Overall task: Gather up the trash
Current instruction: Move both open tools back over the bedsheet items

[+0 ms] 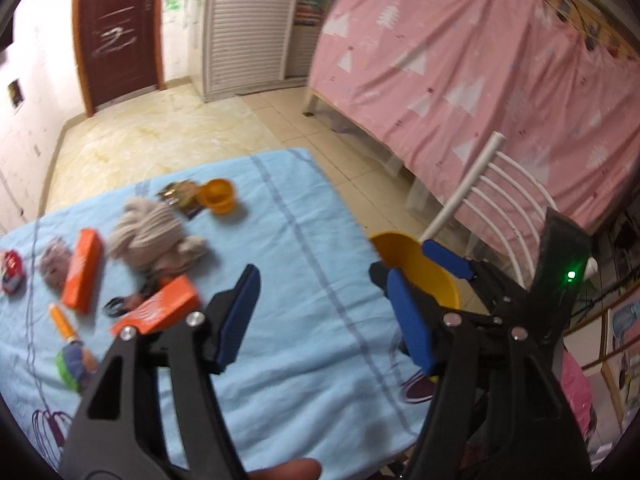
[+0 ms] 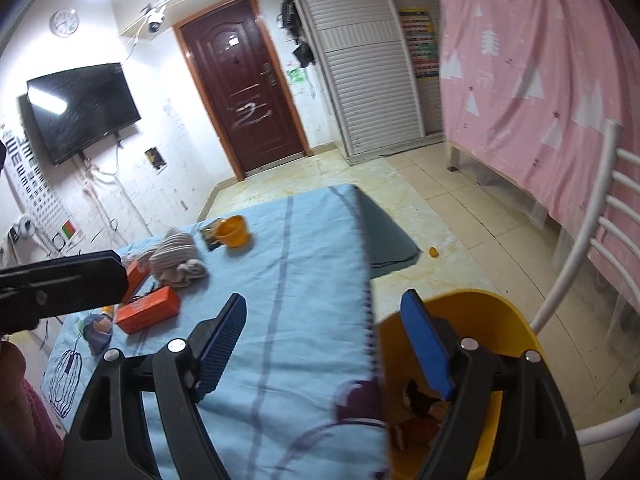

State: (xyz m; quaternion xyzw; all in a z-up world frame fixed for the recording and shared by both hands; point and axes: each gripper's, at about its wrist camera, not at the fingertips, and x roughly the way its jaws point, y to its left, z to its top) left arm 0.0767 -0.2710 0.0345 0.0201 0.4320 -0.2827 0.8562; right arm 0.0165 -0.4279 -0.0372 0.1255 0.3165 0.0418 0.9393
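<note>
A yellow bin stands on the floor at the table's right edge, with dark and orange scraps inside; it also shows in the left wrist view. My right gripper is open and empty, its right finger over the bin's mouth. My left gripper is open and empty above the blue tablecloth. Two orange boxes, a crumpled wrapper, a grey cloth and an orange cup lie on the table's left part.
A white chair stands right of the bin. A pink curtain hangs behind it. A small orange scrap lies on the tiled floor. A red toy, an orange stick and a green-blue item lie at the table's left.
</note>
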